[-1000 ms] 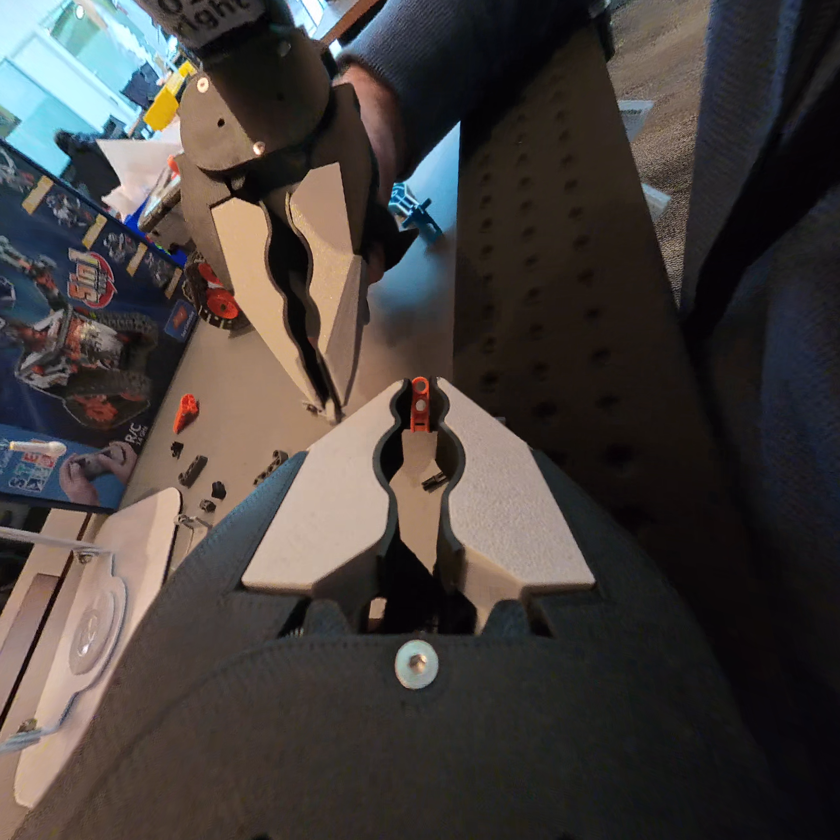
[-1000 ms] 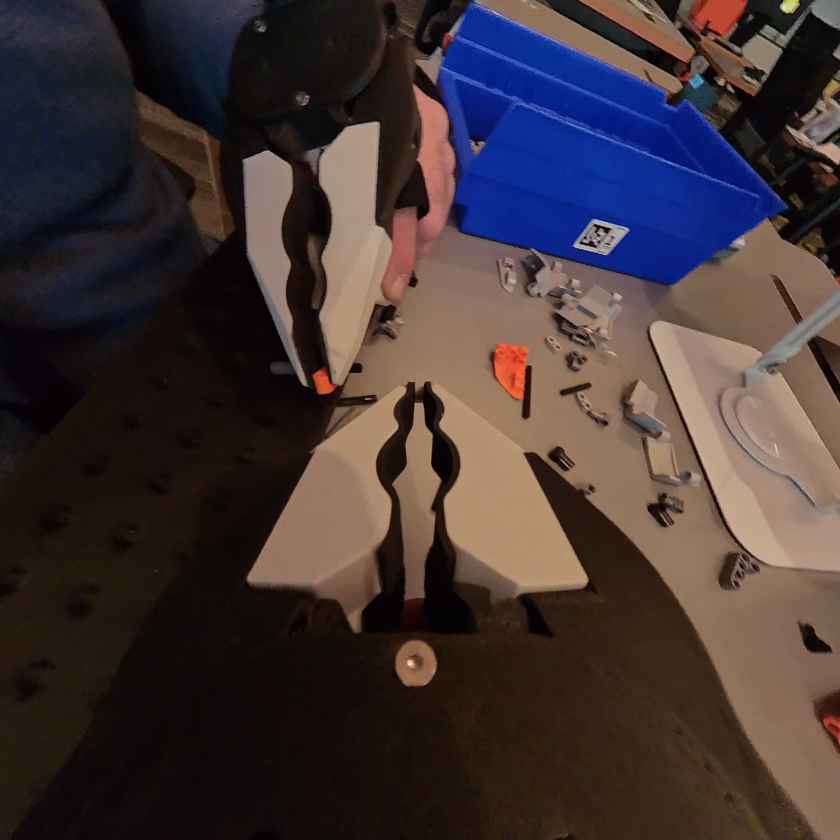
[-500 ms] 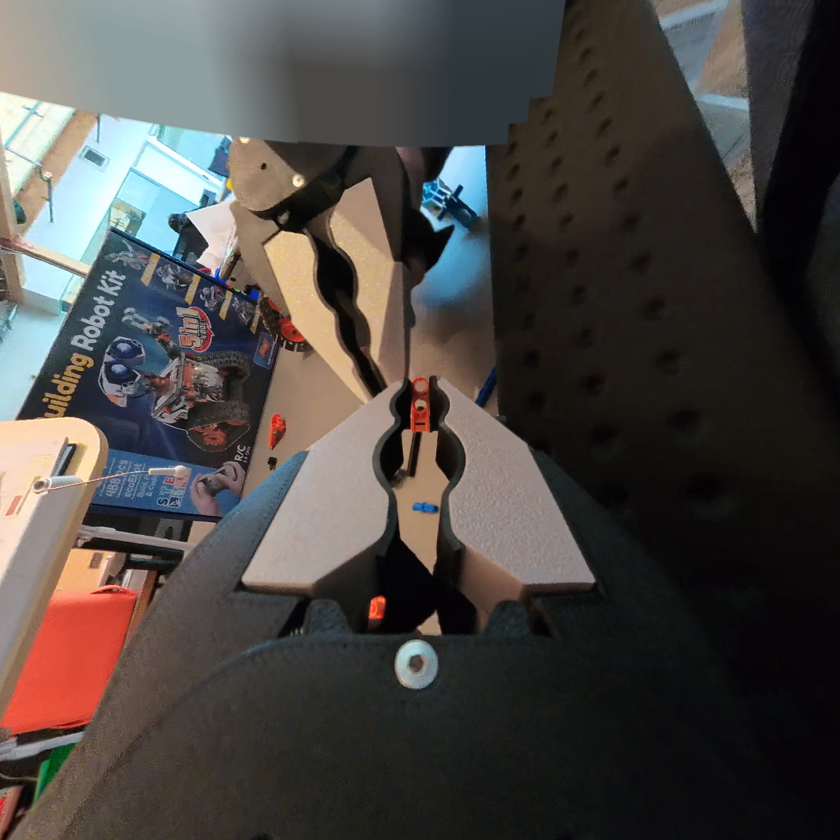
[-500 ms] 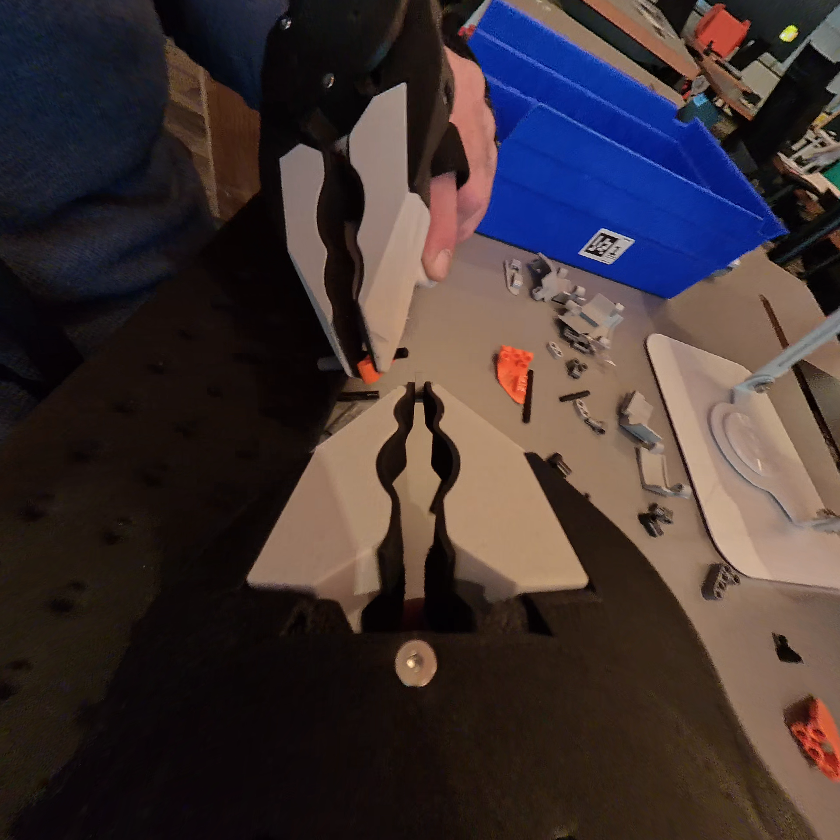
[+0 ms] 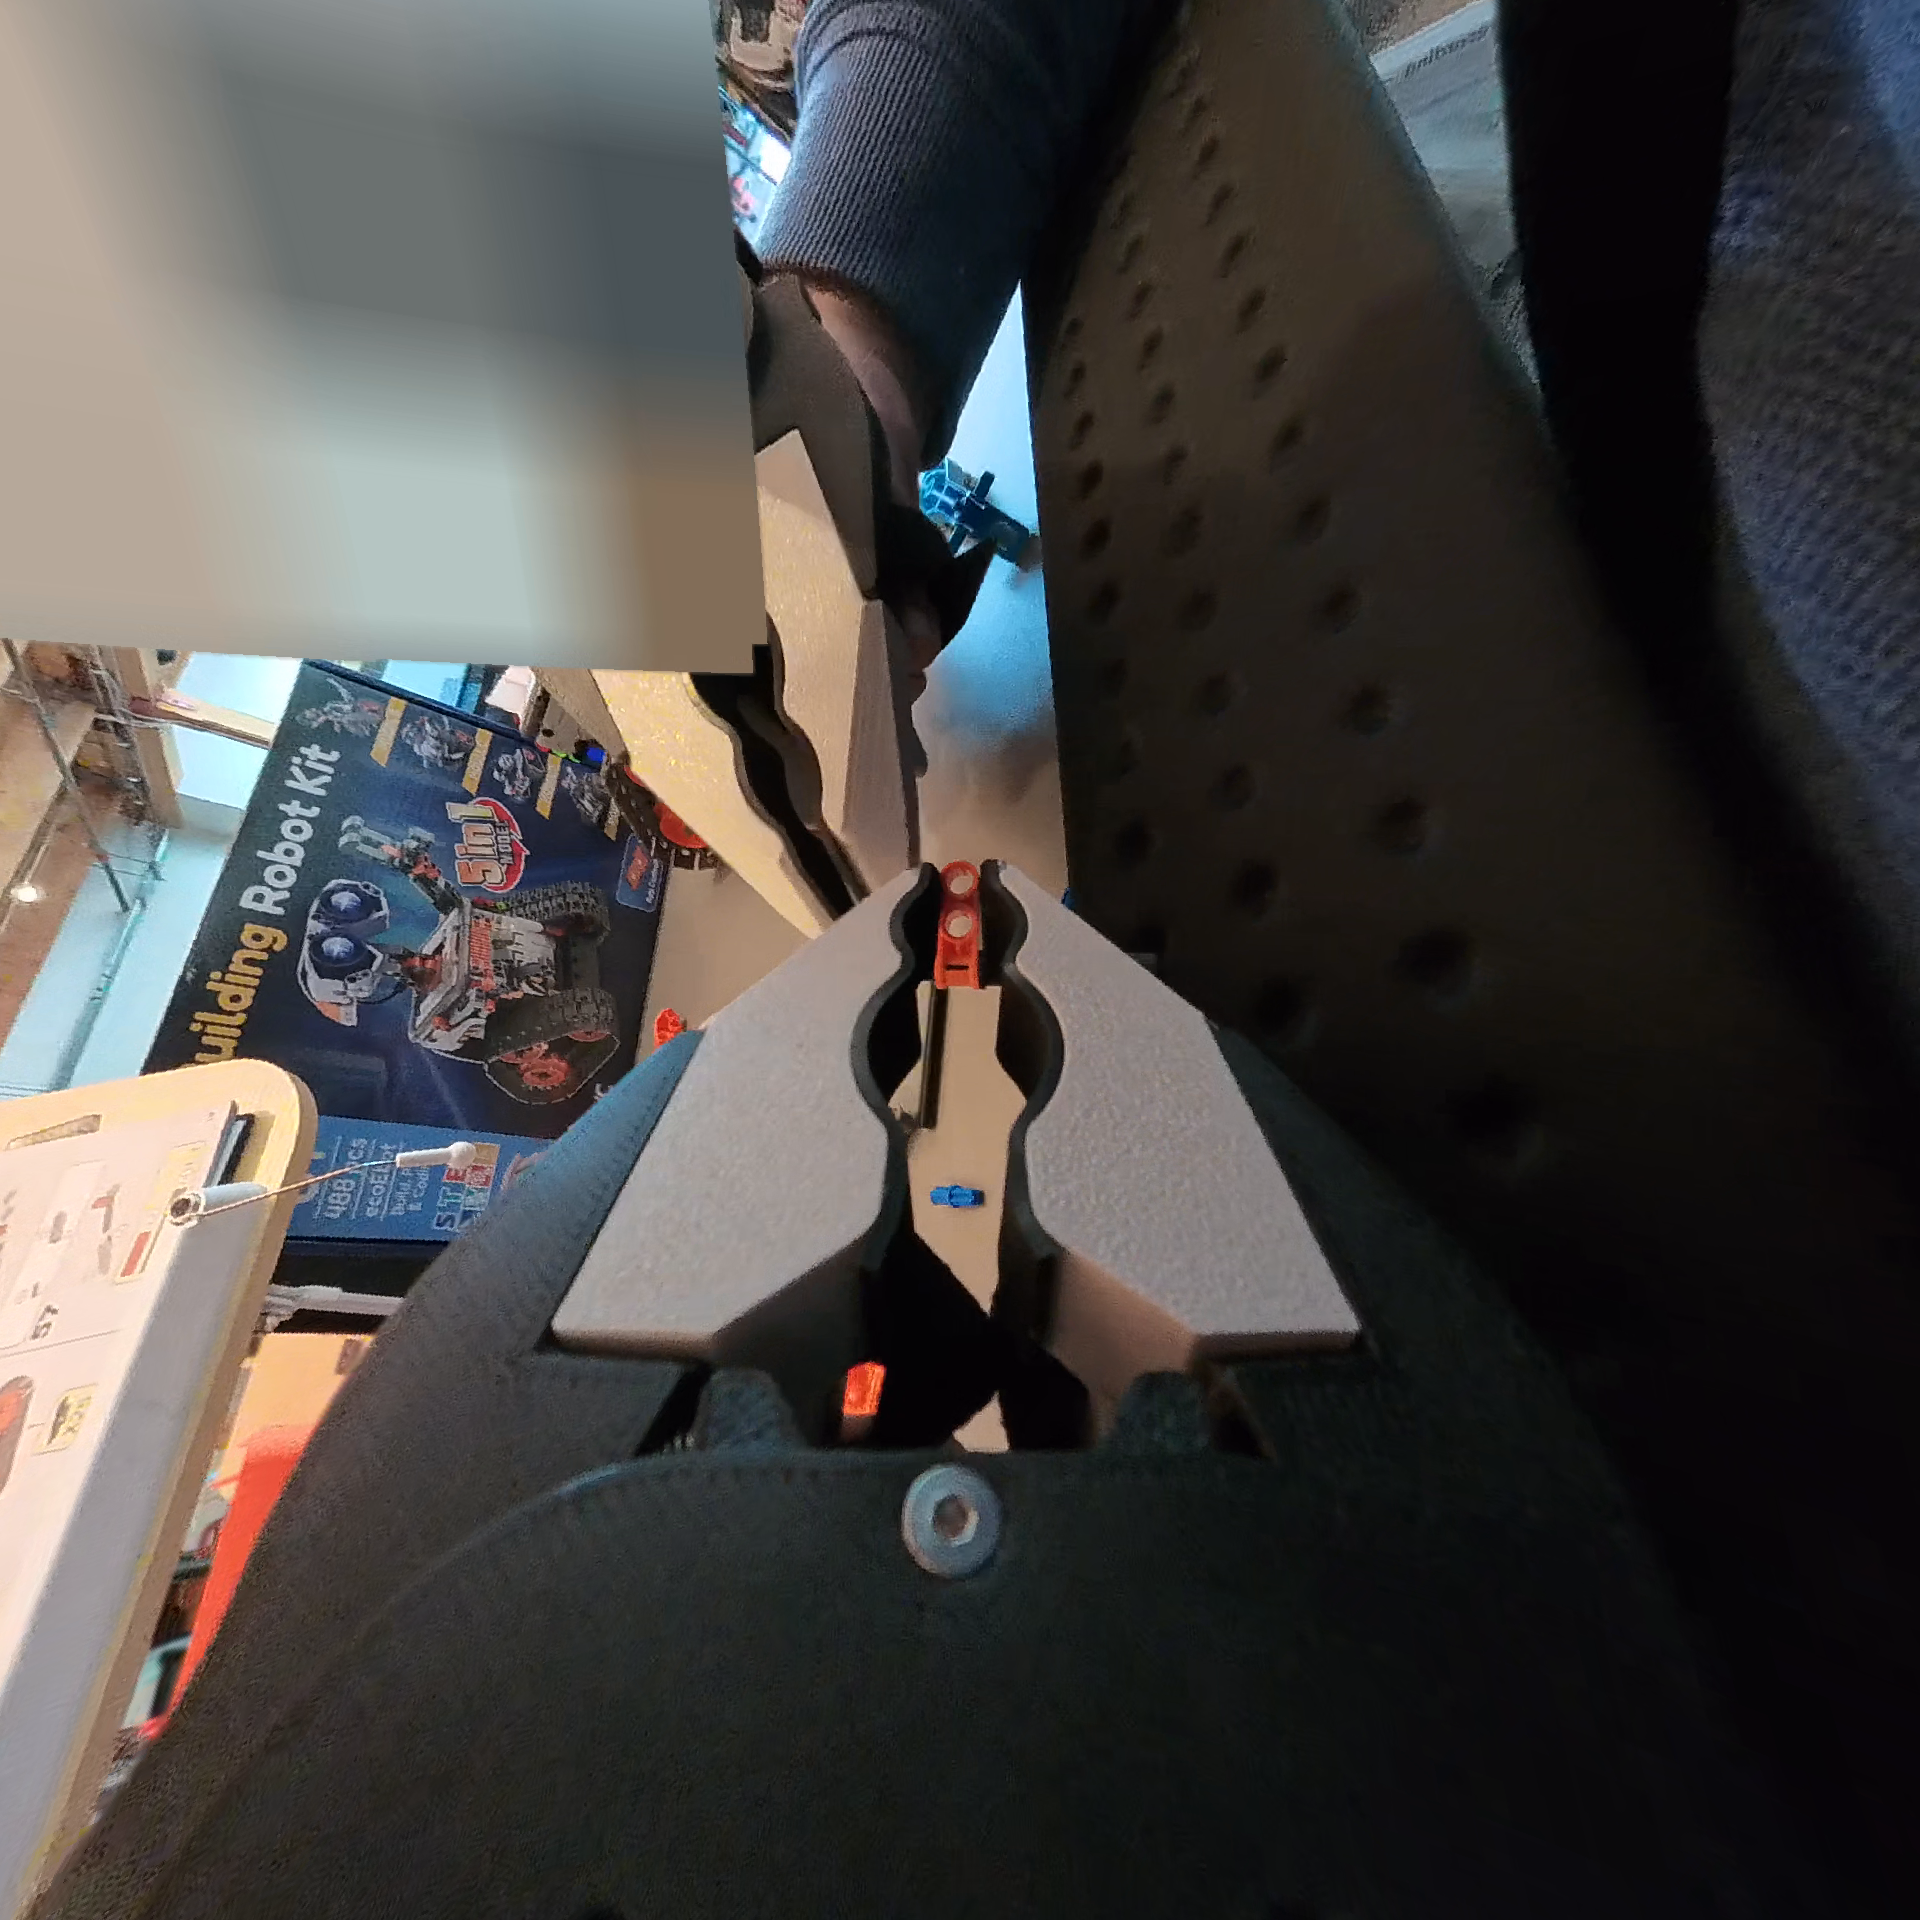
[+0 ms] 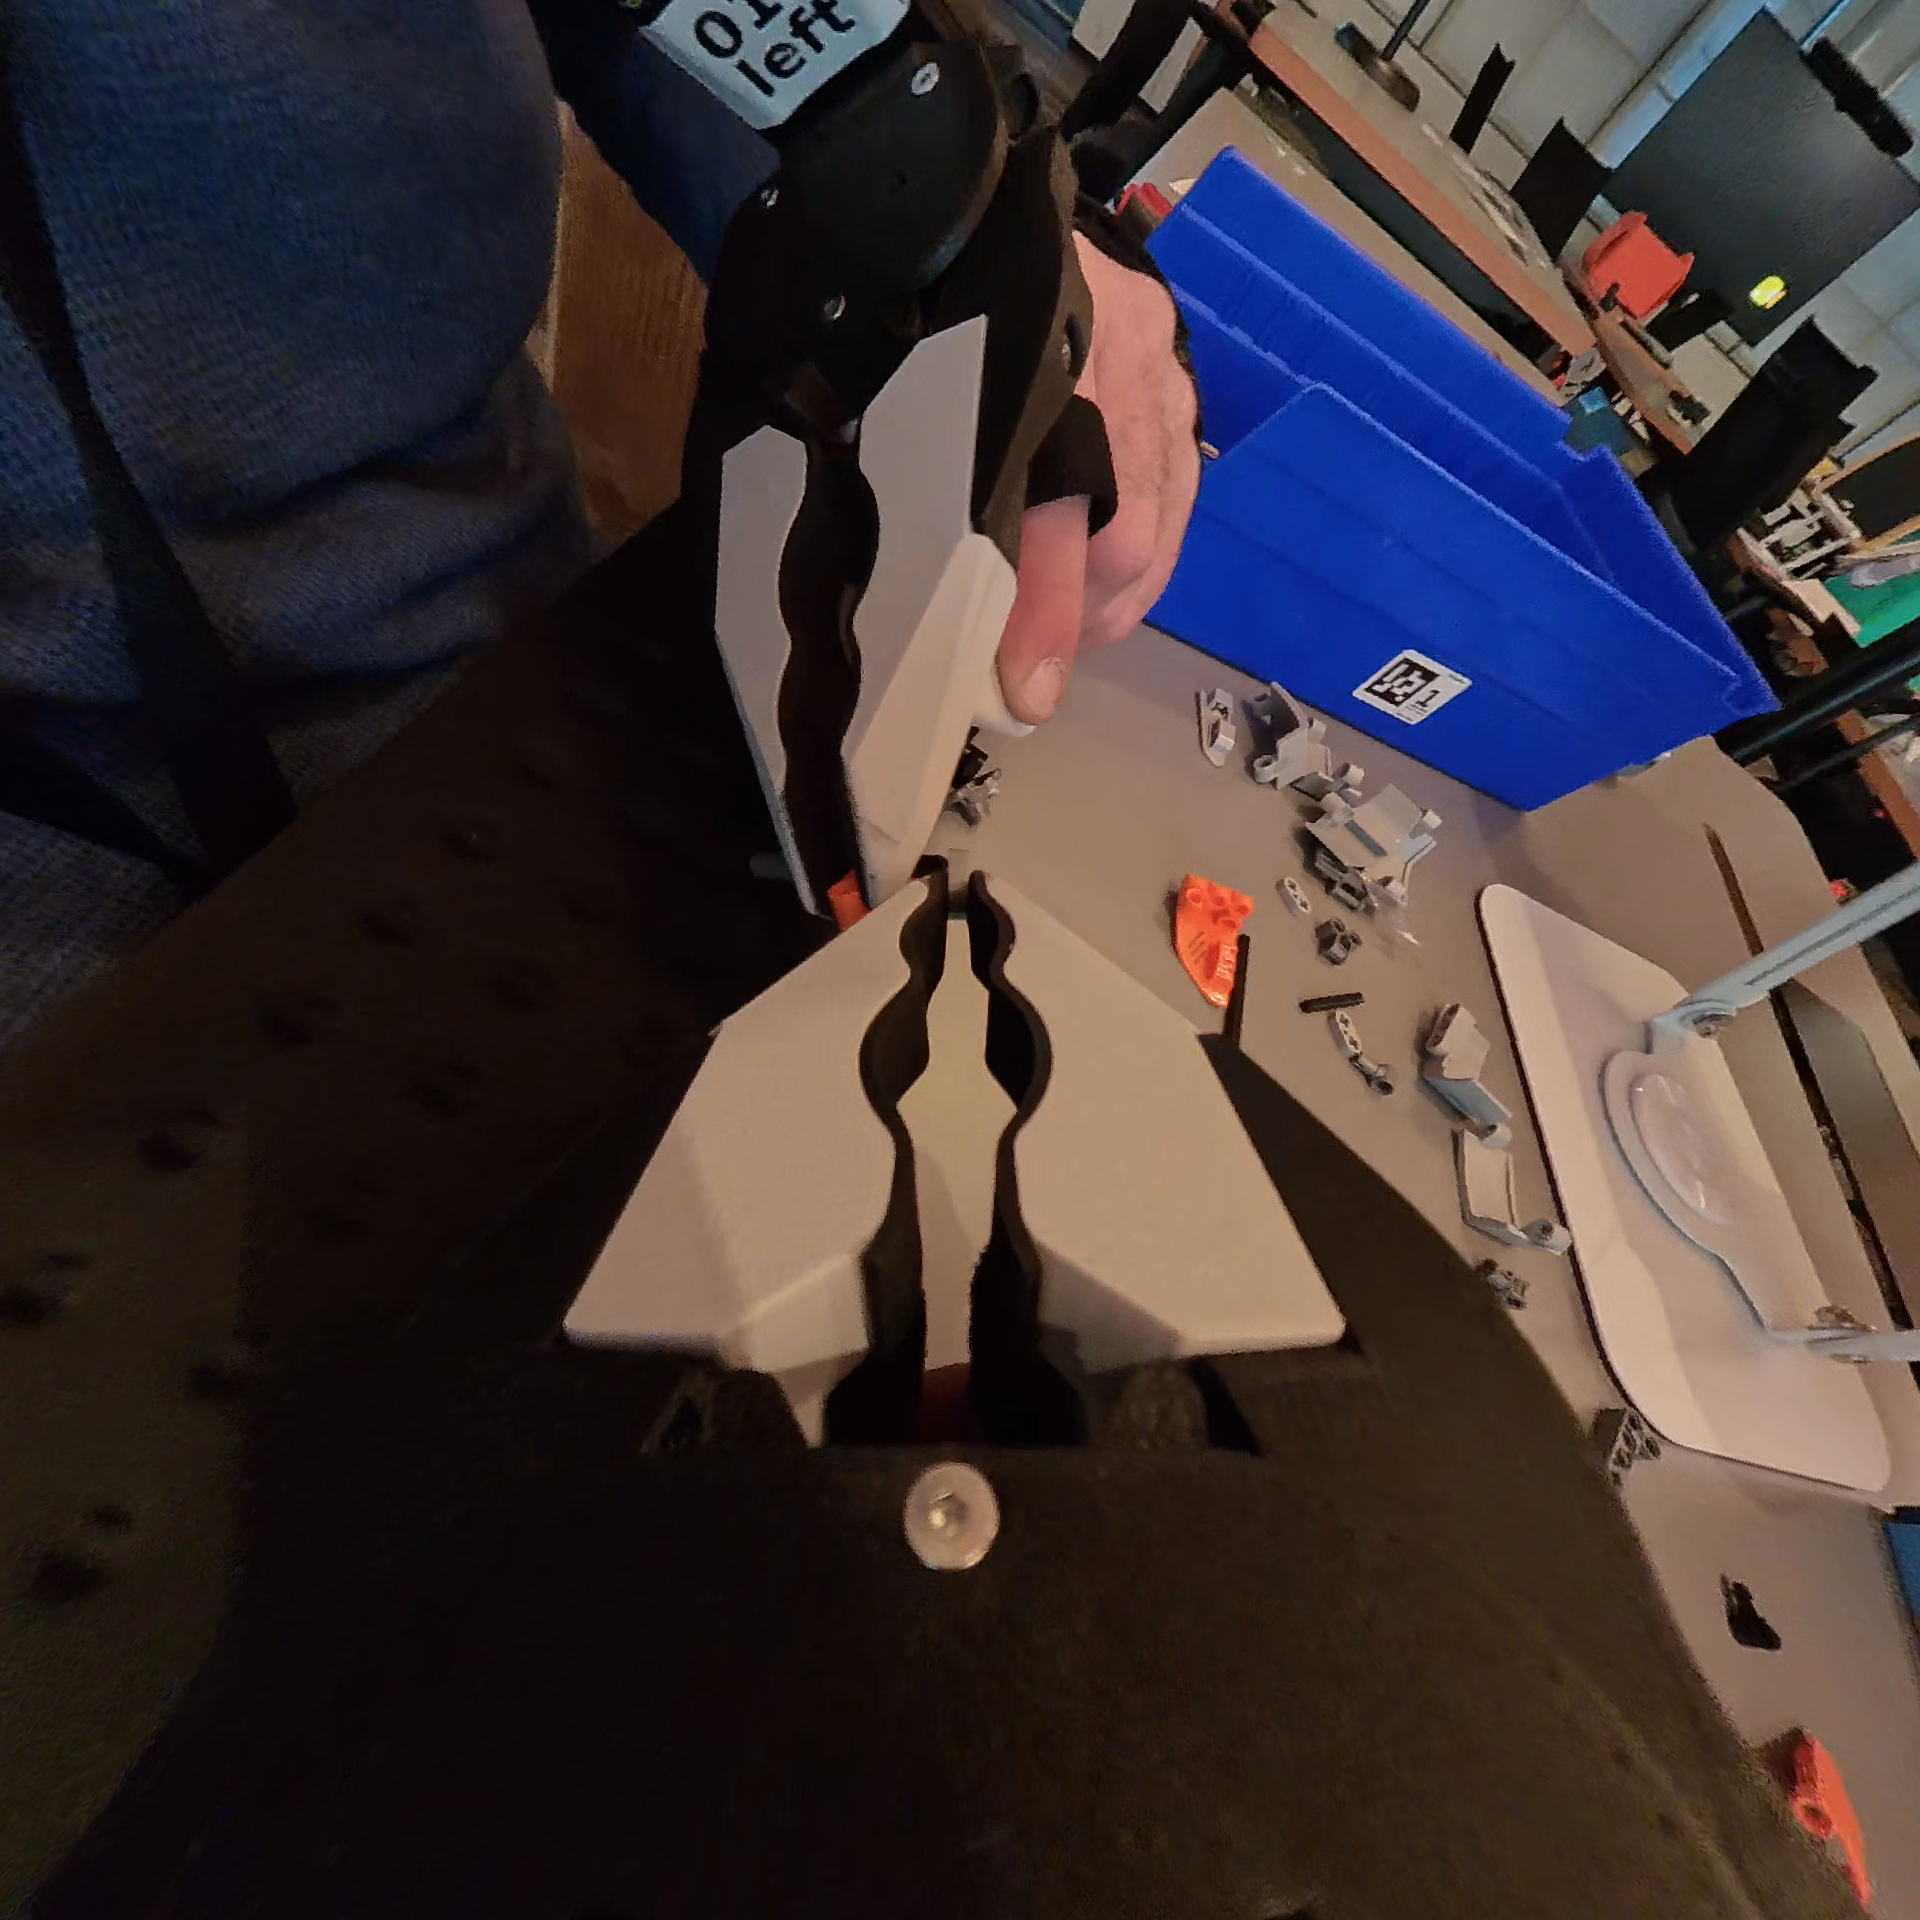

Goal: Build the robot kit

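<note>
My left gripper (image 5: 961, 883) is shut on a small orange beam with round holes (image 5: 958, 925), pinched at the fingertips. In the right wrist view the left gripper (image 6: 847, 894) comes down from the upper left, with the orange beam (image 6: 844, 896) showing at its tip. My right gripper (image 6: 956, 883) is shut, its tips drawn together right beside the left gripper's tip. I cannot tell whether anything tiny sits between them. In the left wrist view, the right gripper's fingers (image 5: 727, 790) reach down to my left fingertips.
A black perforated board (image 6: 312, 1039) lies at the table's near edge. Loose grey parts (image 6: 1351, 821), an orange curved panel (image 6: 1210, 935) and black pins lie on the grey table. A blue bin (image 6: 1403, 540) stands behind them, a white tray (image 6: 1662, 1195) at the right. A kit box (image 5: 416, 935) stands at the left. The grippers are tip to tip, or close to it.
The two grippers have closed in on each other; their tips now nearly meet. The left gripper has lifted and tilted, still pinching the orange beam. Both jaws unchanged.
</note>
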The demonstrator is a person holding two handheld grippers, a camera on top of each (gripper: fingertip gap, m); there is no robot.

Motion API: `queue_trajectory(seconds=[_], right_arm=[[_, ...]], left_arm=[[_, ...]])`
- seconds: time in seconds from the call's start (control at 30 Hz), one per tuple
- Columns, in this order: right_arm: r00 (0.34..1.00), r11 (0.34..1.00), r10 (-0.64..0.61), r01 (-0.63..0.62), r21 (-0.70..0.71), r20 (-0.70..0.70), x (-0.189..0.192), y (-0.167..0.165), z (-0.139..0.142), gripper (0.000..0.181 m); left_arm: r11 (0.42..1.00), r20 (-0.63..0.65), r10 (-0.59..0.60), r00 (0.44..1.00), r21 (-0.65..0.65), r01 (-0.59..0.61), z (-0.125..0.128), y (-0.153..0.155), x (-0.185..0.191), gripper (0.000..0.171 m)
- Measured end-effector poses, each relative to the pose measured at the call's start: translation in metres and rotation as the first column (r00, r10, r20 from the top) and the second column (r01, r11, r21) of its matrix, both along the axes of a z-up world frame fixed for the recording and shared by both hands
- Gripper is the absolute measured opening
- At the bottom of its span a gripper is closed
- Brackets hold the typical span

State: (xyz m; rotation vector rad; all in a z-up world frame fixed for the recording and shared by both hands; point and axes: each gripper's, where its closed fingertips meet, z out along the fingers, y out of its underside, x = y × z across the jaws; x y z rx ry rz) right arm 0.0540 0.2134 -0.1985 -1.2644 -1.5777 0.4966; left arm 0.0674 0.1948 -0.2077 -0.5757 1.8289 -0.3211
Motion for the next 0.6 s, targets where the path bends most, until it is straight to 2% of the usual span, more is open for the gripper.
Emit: queue_trajectory(seconds=[0.17, 0.6], right_arm=[[1.000, 0.999, 0.029, -0.029, 0.019, -0.009, -0.0017, -0.0036, -0.0005, 0.001], [0.998, 0.984, 0.059, -0.058, 0.170, 0.001, -0.0061, -0.0080, 0.0002, 0.001]], left_arm=[[1.000, 0.008, -0.017, 1.000, 0.012, 0.016, -0.0001, -0.0025, -0.0016, 0.007], [0.999, 0.023, -0.050, 0.999, 0.024, 0.049, 0.0004, -0.0065, -0.0052, 0.007]])
